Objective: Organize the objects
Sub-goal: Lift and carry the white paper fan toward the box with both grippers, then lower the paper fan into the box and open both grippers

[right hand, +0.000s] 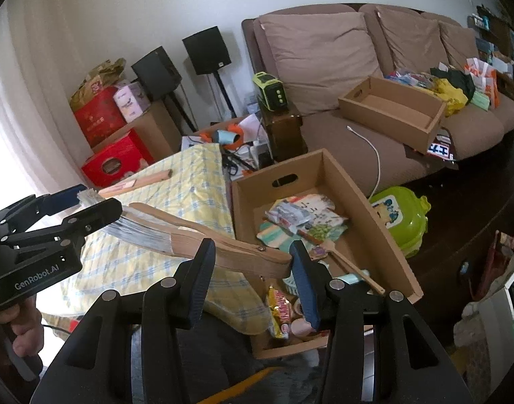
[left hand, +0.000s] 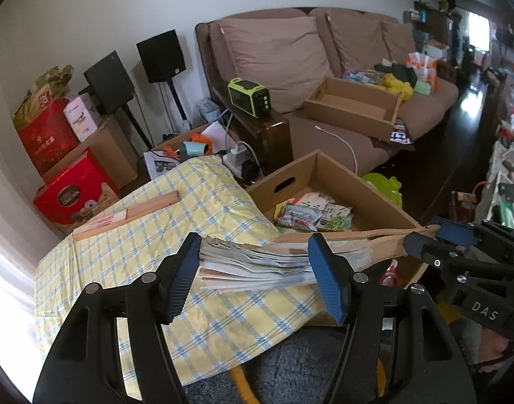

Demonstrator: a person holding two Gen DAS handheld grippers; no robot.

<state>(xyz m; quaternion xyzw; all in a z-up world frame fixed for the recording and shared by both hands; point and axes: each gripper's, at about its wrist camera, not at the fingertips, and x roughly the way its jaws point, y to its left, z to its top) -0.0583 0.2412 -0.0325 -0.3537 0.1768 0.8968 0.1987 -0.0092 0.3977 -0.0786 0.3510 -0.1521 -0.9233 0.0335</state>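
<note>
Both tongs, left and right, clasp the folded fan

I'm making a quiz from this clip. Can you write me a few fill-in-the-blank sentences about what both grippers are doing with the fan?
1. The folding fan is held by ____ grippers at once.
2. The left gripper takes the fan's ____ end.
3. The right gripper takes the fan's ____ end.
4. The fan lies over a cloth with a ____ pattern.

Missing words: two; paper; wooden handle; checked
</note>
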